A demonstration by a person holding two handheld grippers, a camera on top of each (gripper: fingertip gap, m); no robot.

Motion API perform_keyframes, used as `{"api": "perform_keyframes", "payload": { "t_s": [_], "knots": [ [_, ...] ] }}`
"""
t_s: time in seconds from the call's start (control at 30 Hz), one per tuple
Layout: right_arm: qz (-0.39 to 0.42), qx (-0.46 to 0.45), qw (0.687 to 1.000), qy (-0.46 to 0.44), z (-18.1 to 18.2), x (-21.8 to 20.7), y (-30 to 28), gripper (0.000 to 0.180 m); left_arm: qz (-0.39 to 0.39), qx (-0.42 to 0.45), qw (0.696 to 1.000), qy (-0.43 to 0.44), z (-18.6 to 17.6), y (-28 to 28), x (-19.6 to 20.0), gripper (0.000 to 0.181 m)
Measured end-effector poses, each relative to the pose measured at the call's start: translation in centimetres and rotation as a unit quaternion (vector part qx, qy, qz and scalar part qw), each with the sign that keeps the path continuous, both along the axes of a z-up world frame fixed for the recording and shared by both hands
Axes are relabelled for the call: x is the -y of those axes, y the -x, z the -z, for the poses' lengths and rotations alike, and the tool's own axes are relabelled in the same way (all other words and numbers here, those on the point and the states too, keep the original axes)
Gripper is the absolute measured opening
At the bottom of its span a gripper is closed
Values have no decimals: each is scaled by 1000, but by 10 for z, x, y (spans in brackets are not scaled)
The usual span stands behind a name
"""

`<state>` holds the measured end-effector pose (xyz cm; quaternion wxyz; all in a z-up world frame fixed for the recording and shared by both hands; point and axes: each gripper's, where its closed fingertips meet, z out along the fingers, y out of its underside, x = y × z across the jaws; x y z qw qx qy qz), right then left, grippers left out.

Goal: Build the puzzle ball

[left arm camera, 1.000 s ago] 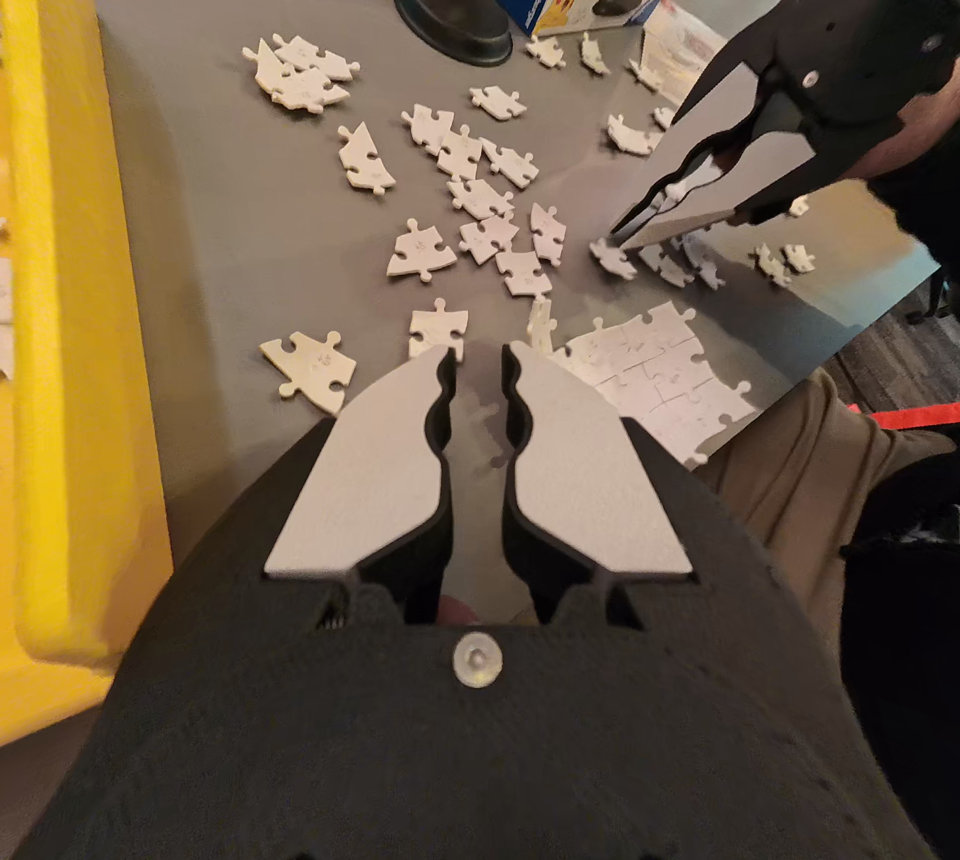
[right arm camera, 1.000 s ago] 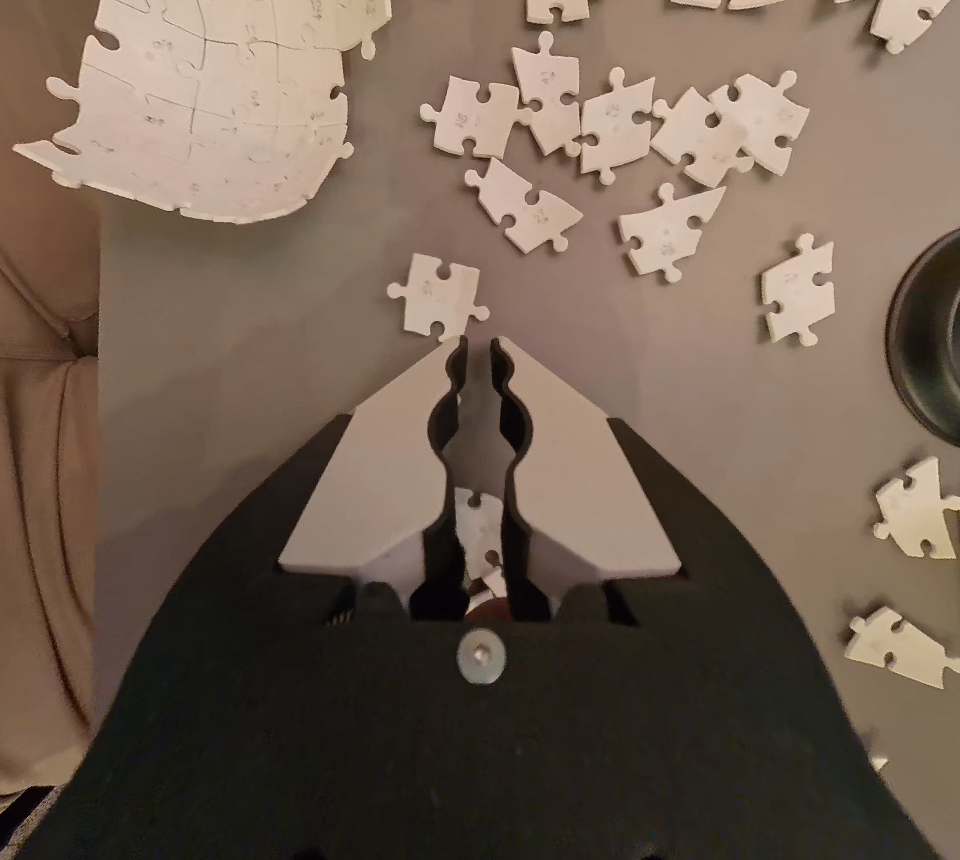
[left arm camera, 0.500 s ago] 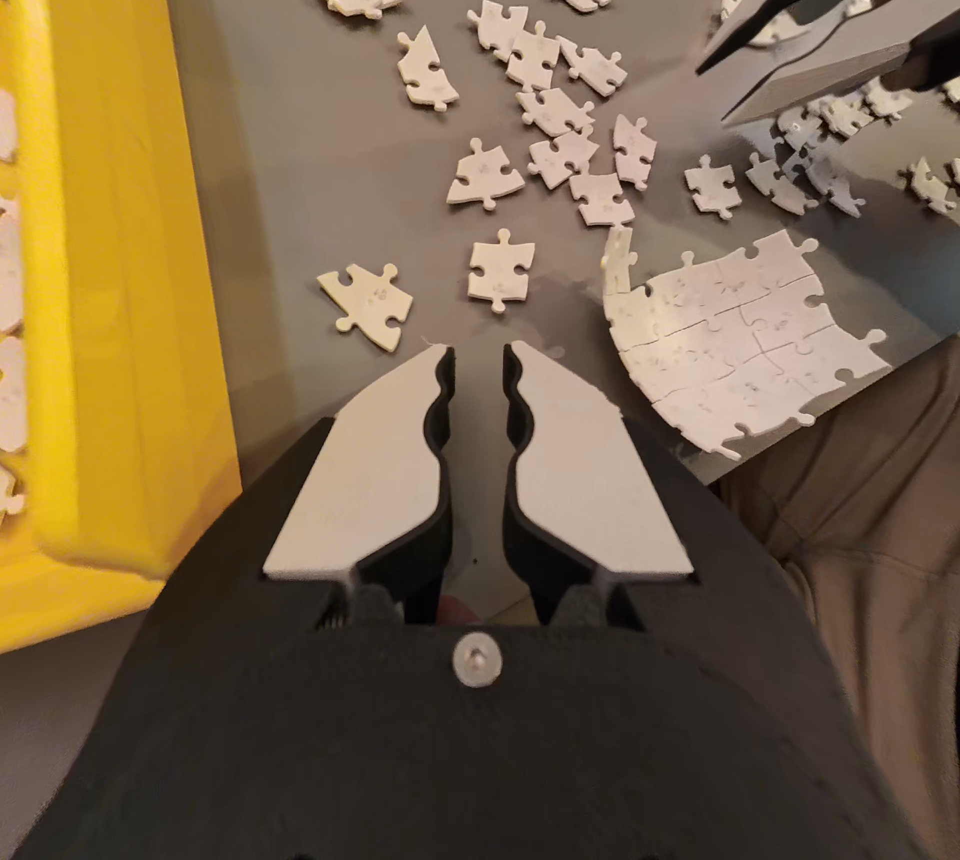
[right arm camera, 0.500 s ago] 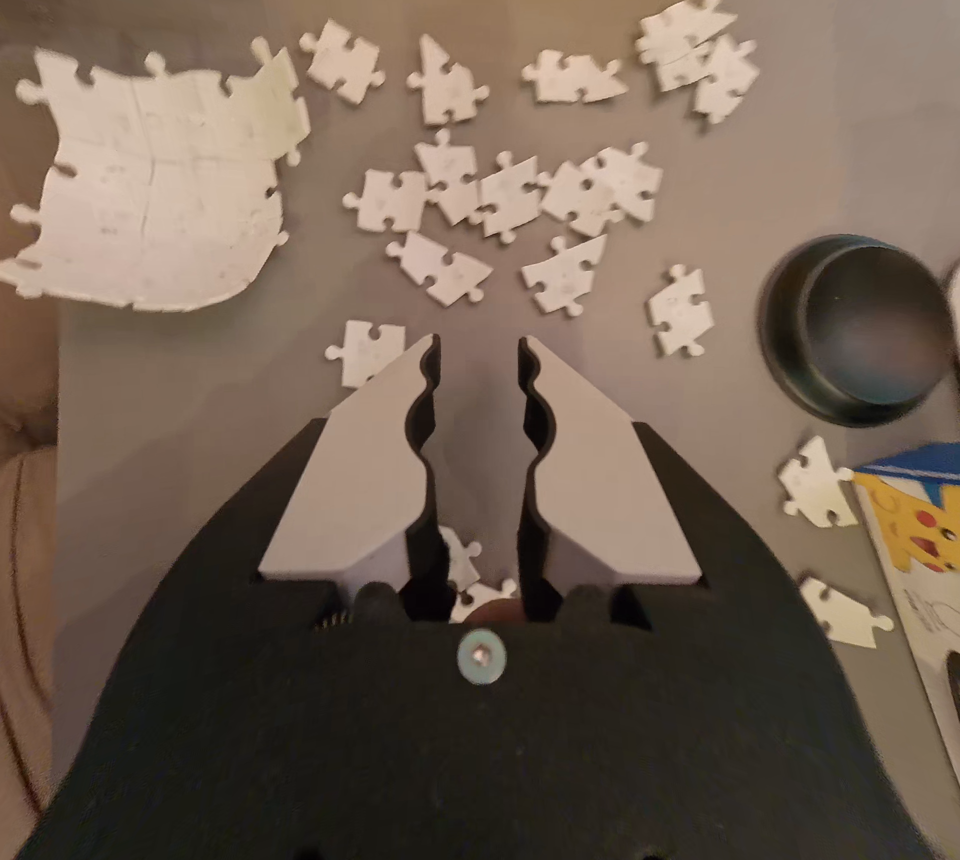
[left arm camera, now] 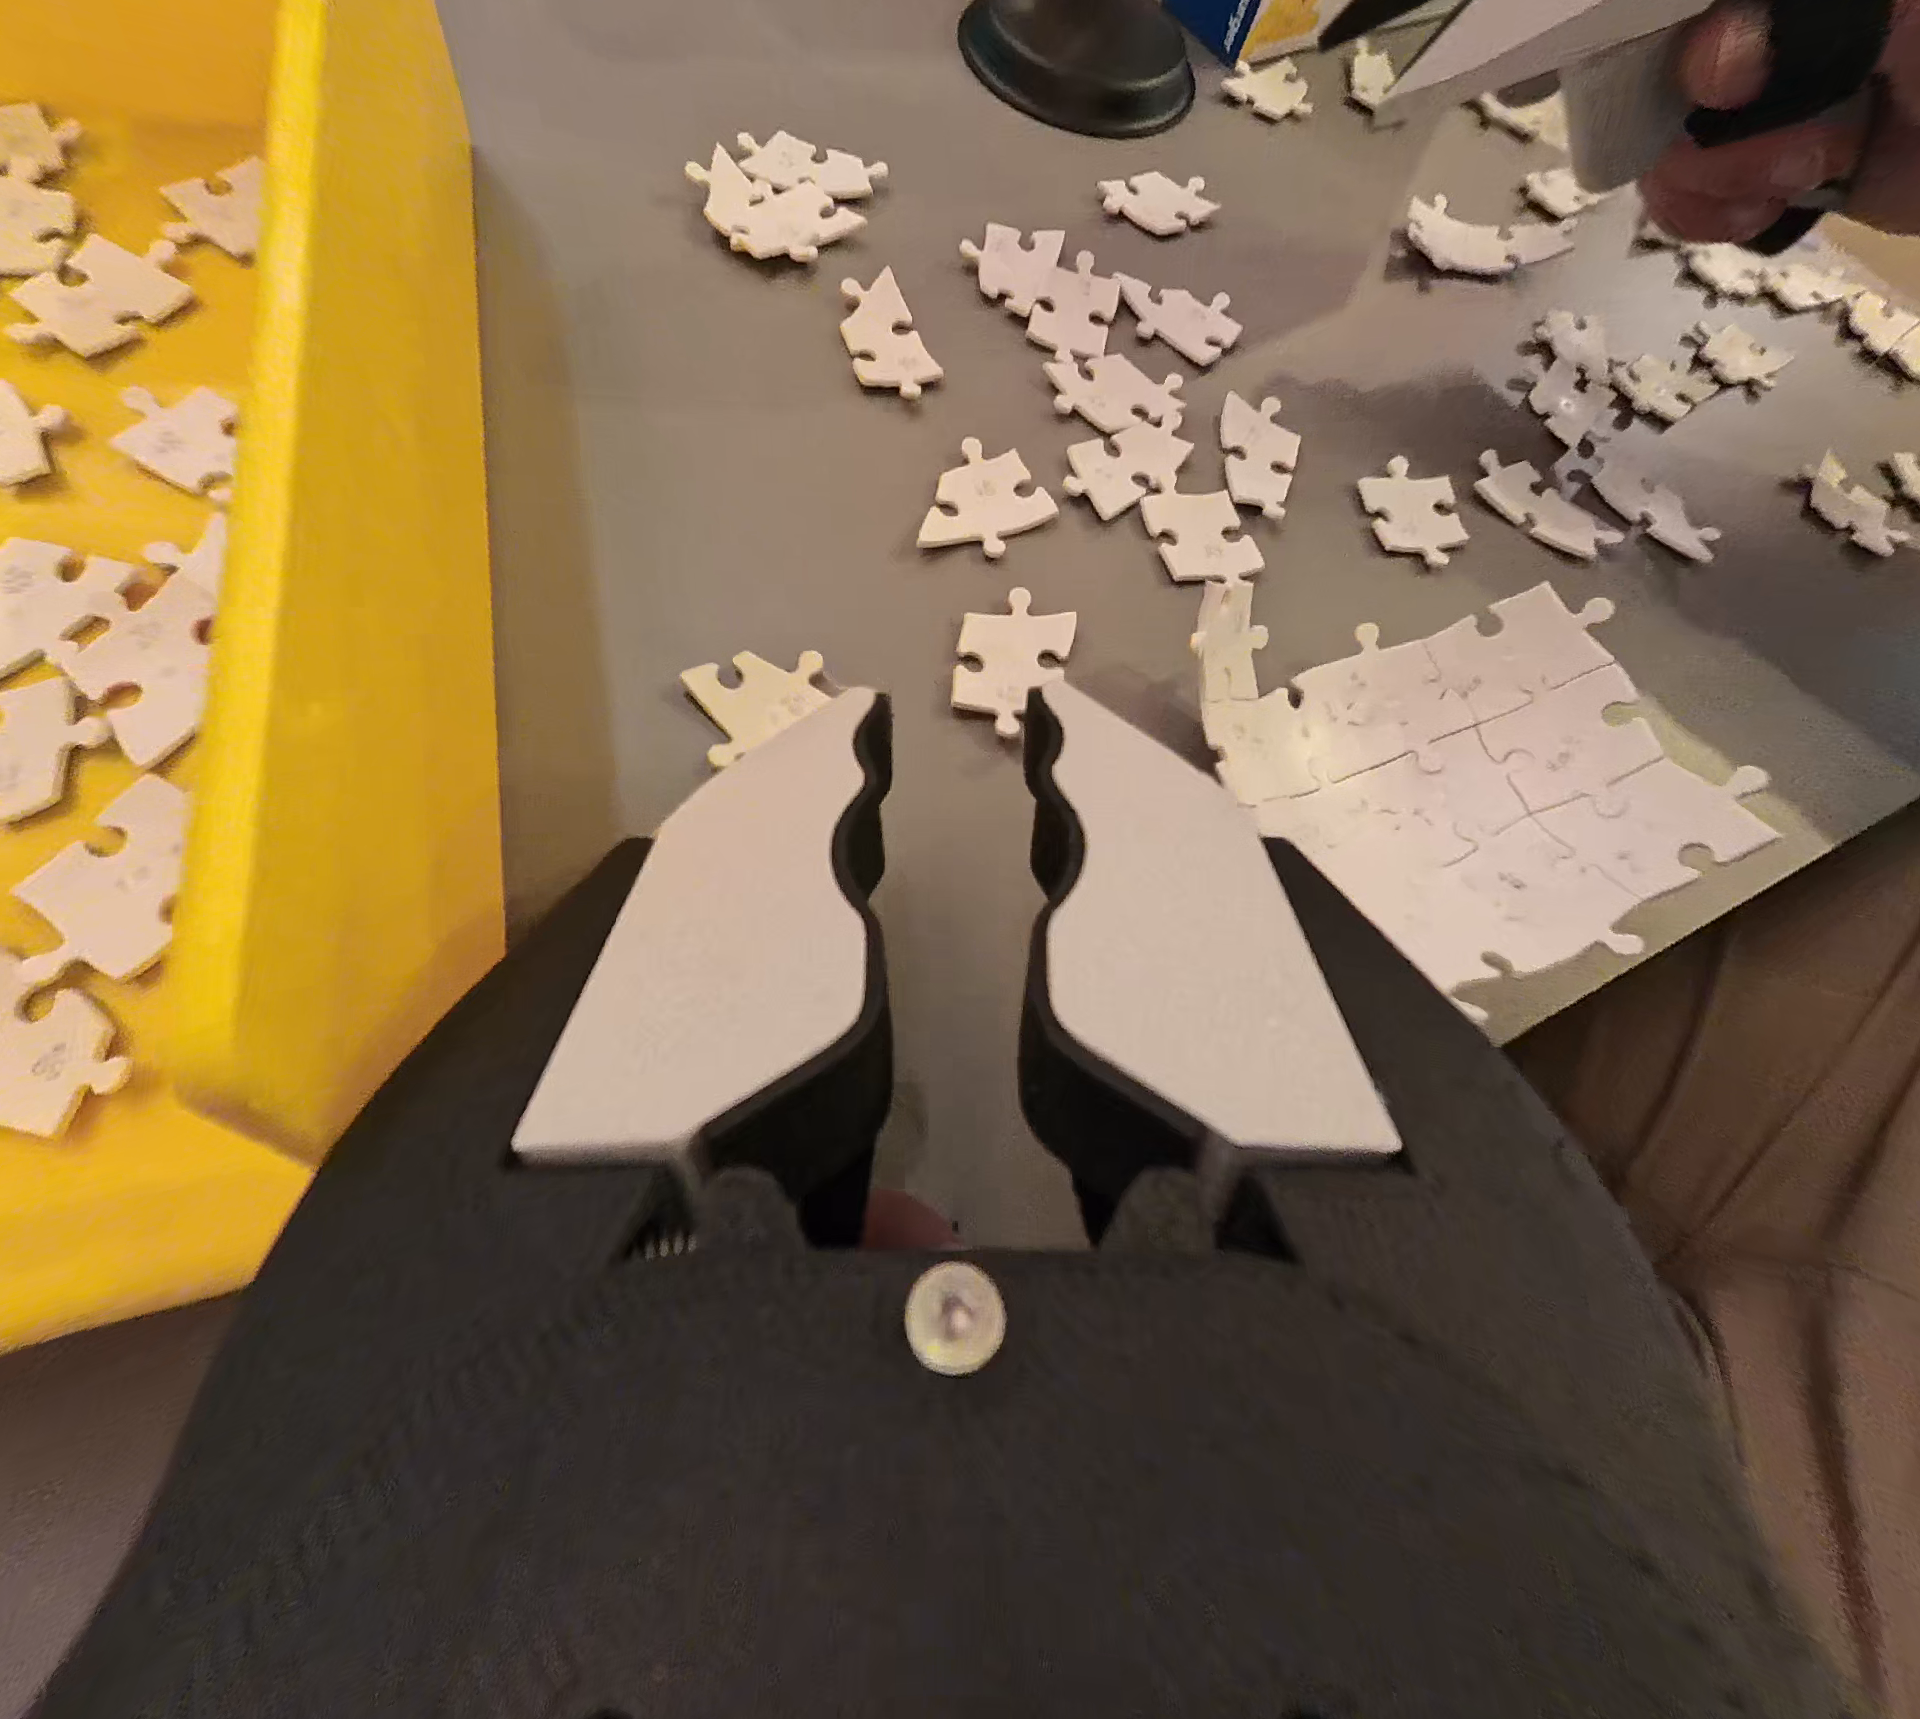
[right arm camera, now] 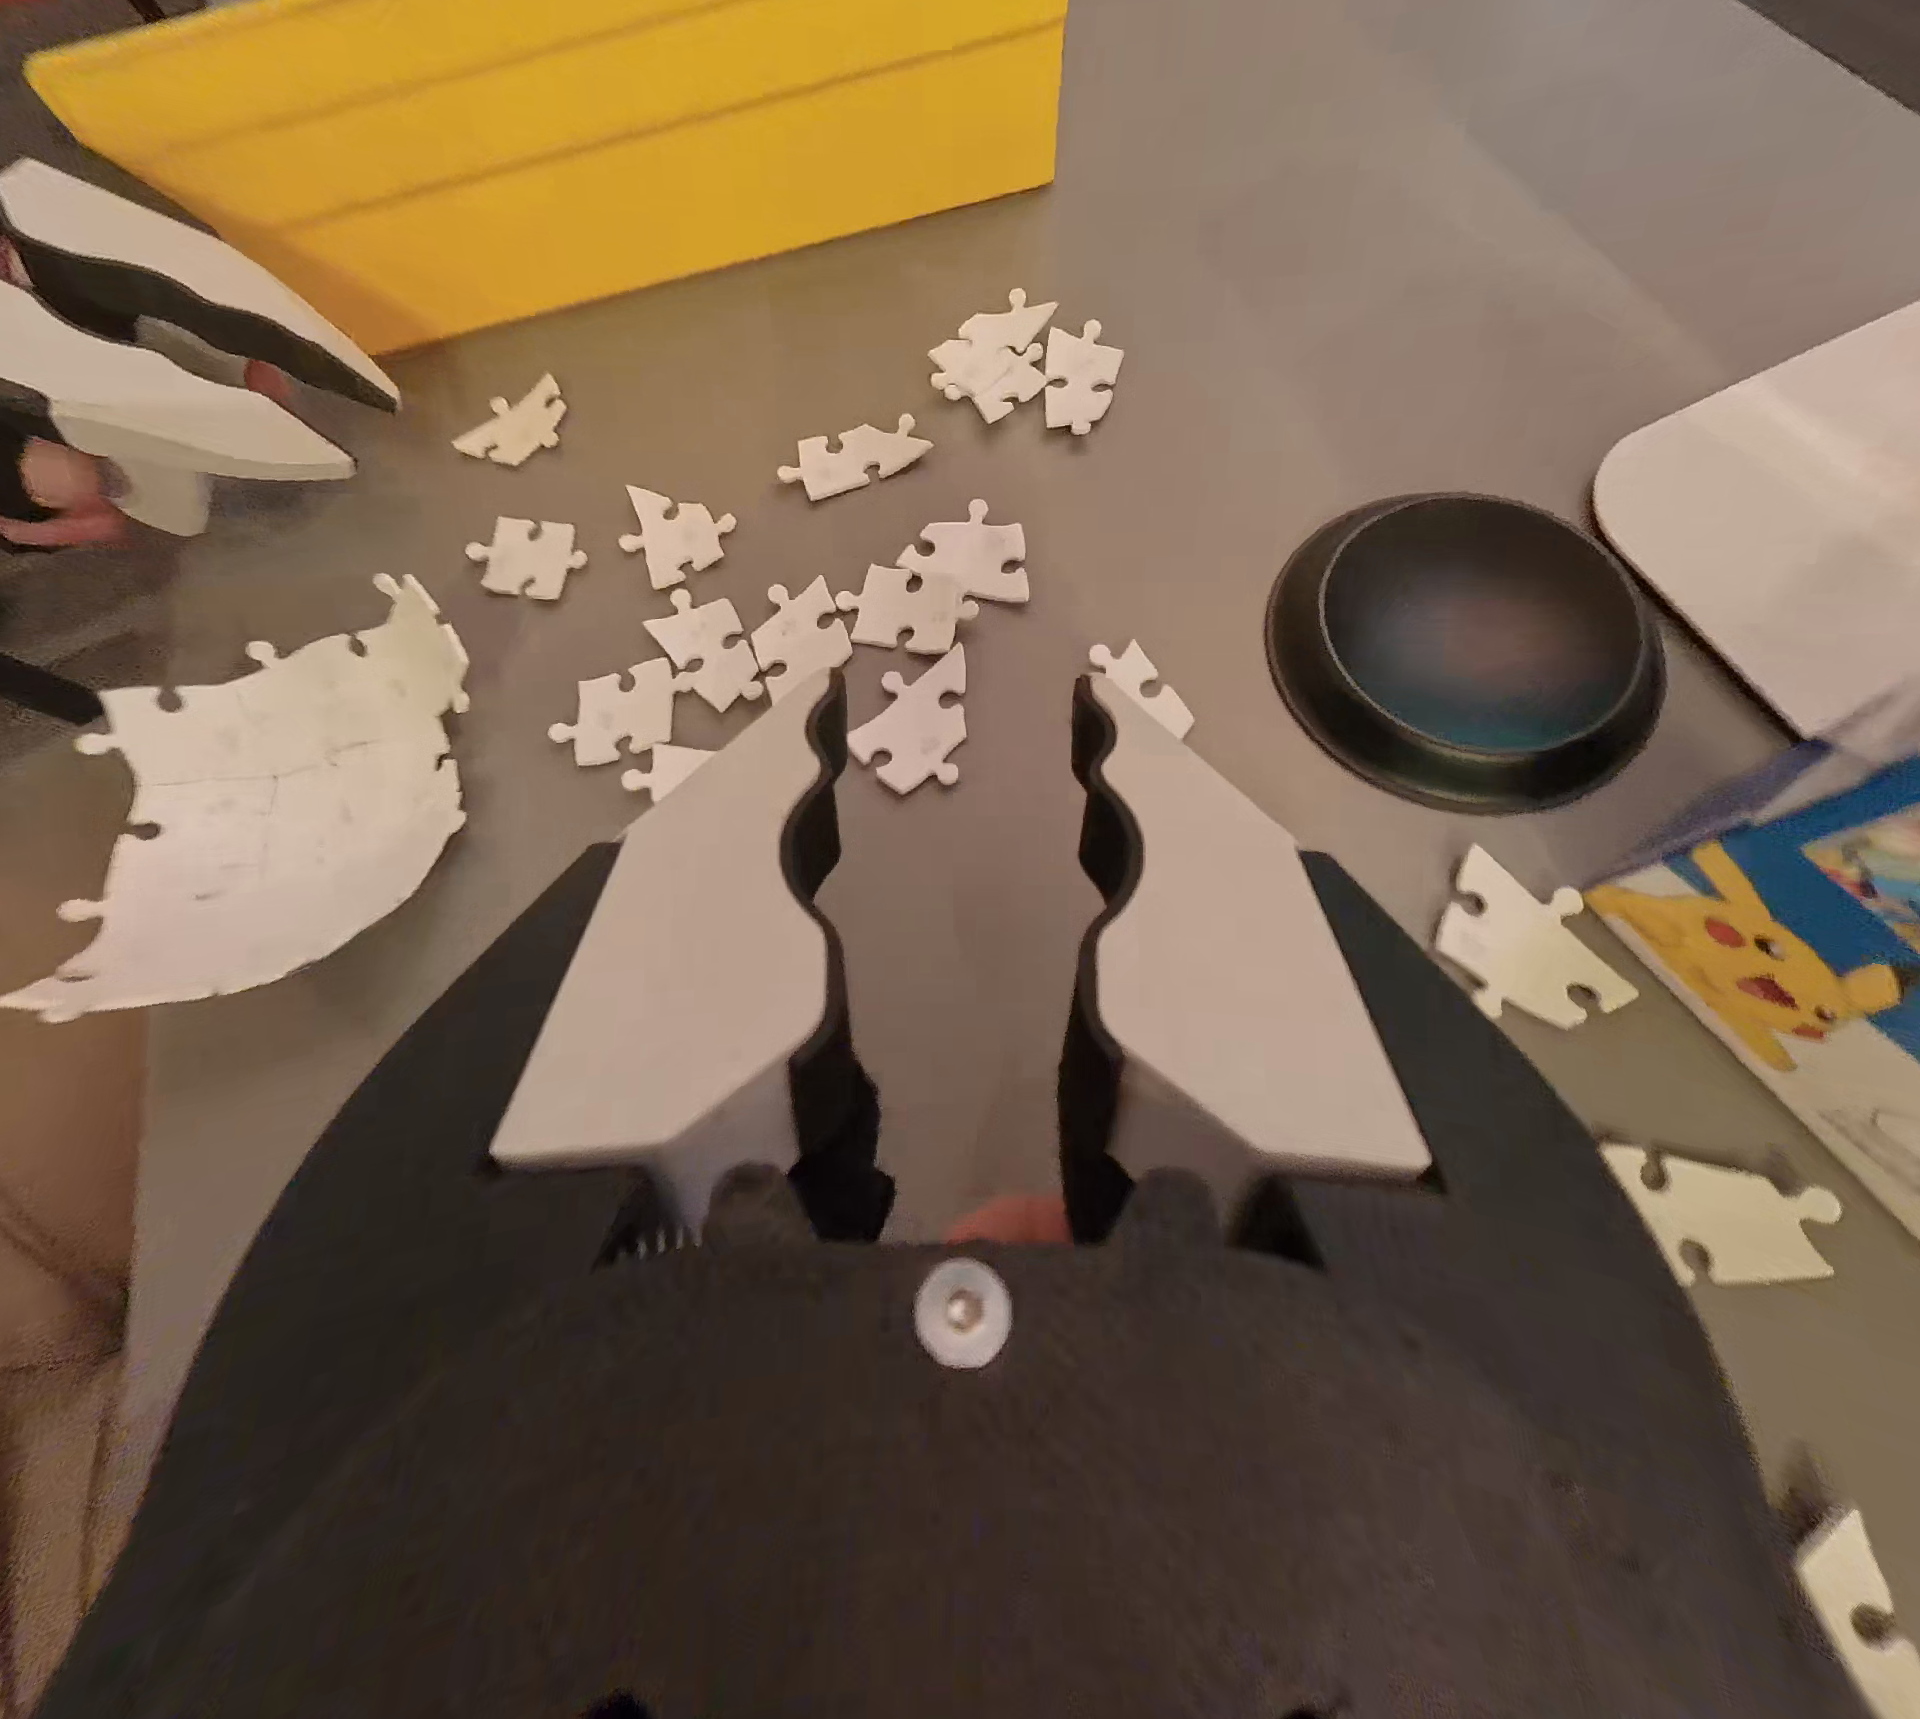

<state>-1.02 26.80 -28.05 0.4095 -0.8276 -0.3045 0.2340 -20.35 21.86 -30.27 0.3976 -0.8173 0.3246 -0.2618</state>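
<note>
Right wrist view: right gripper (right arm camera: pixel 954 693) hovers above loose puzzle pieces (right arm camera: pixel 909 719), jaws apart, empty; left gripper (left arm camera: pixel 958 708) likewise, beside the assembled curved section (left arm camera: pixel 1455 765).

Both wrist cameras look down close over the grey table (left arm camera: pixel 675 7) (from opposite sides), sharing the joined puzzle section (right arm camera: pixel 281 796).

white puzzle pieces (left arm camera: pixel 985 498), yellow bin (right arm camera: pixel 665 59), black stand (right arm camera: pixel 1465 693), grey table (left arm camera: pixel 665 381)
</note>
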Motion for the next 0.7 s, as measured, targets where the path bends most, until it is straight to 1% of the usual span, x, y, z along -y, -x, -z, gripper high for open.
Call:
{"api": "perform_keyframes", "payload": {
  "t_s": [0.2,0.3,0.4,0.5,0.57,0.63,0.7],
  "knots": [
    [-26,52,998,-25,10,-27,31,39,3,-37,999,14,19,0,-2,25],
    [-48,88,995,-25,20,-49,51,36,3,-35,999,13,19,0,-3,26],
    [-78,101,992,-21,28,-70,78,33,1,-31,999,17,19,1,-4,25],
    [-105,137,985,-4,48,-87,98,31,5,-33,999,19,21,0,-3,24],
    [-116,148,982,6,57,-95,108,30,8,-35,999,19,21,-1,-3,24],
    [-121,138,983,16,57,-98,116,23,9,-33,999,18,20,-1,-3,24],
    [-145,141,979,6,54,-95,124,18,10,-30,999,19,20,-1,-3,24]
  ]
}}
